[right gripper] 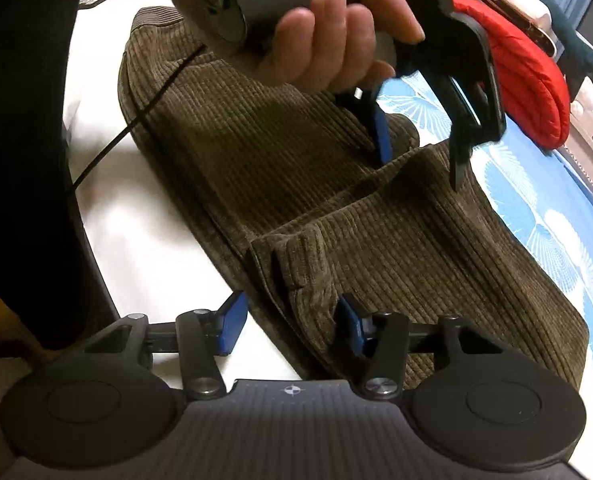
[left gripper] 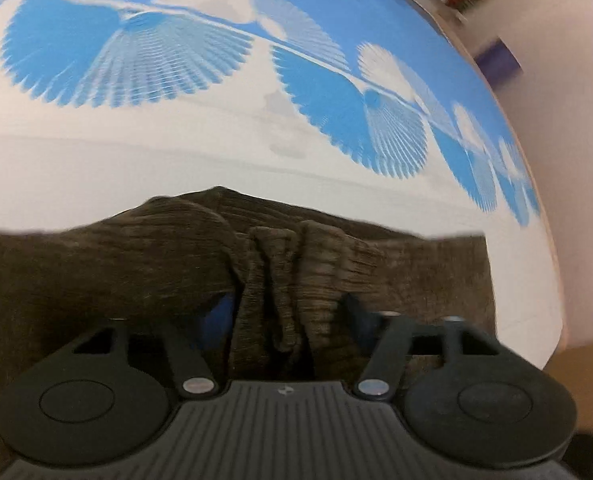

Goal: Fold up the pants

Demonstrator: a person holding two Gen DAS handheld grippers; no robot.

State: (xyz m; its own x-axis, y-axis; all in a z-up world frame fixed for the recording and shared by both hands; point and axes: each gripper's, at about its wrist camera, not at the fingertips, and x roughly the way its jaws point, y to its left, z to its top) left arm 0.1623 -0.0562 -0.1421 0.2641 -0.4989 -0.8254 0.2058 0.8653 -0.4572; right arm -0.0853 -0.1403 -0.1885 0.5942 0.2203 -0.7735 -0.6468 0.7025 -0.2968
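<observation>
Brown corduroy pants [right gripper: 296, 168] lie folded lengthwise on the table; they also fill the lower part of the left wrist view [left gripper: 288, 264]. My left gripper [left gripper: 282, 312] has a bunched fold of the pants between its wide-apart blue fingers; in the right wrist view it [right gripper: 416, 148] is held by a hand above the pants, fingers apart around a raised fold. My right gripper [right gripper: 292, 316] is open, its blue pads [right gripper: 232, 320] either side of a folded edge of the pants at the near end, without pinching it.
The table has a white and blue fan-patterned cloth [left gripper: 224, 40], also showing at right in the right wrist view [right gripper: 544, 216]. A red padded item [right gripper: 528, 80] lies at the far right. A black cable [right gripper: 136, 120] crosses the pants. The person's dark torso [right gripper: 20, 120] stands at left.
</observation>
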